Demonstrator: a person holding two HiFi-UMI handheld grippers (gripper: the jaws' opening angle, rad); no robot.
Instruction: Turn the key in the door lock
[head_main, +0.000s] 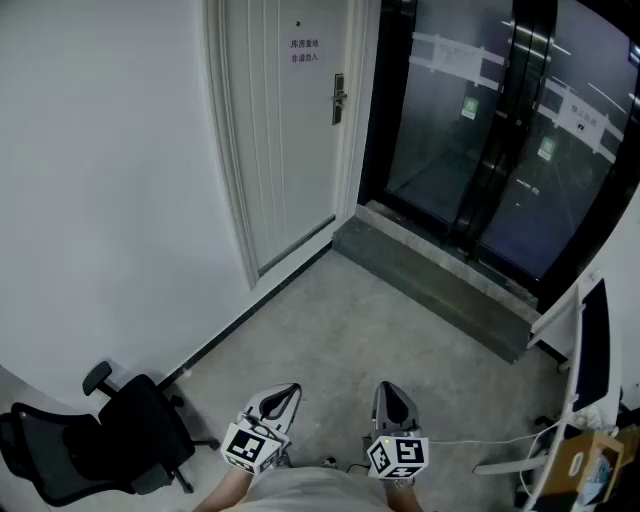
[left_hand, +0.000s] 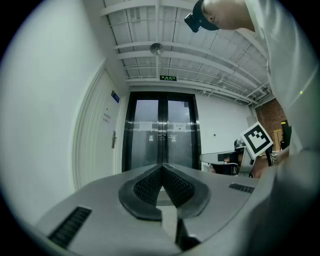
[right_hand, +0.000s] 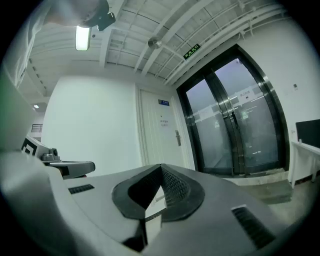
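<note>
A white door (head_main: 285, 130) stands far ahead in the head view, with a metal lock plate and handle (head_main: 339, 99) on its right side; no key can be made out at this distance. The same handle (left_hand: 113, 139) shows small in the left gripper view, and the handle (right_hand: 177, 138) also appears in the right gripper view. Both grippers are held low and close to the person's body, well away from the door. My left gripper (head_main: 283, 396) is shut with nothing between its pads. My right gripper (head_main: 390, 391) is shut and empty too.
A black office chair (head_main: 95, 440) stands at the lower left by the wall. Dark glass double doors (head_main: 490, 130) with a raised stone step (head_main: 440, 280) lie right of the white door. A desk edge and cardboard box (head_main: 580, 460) are at the lower right. Grey floor lies ahead.
</note>
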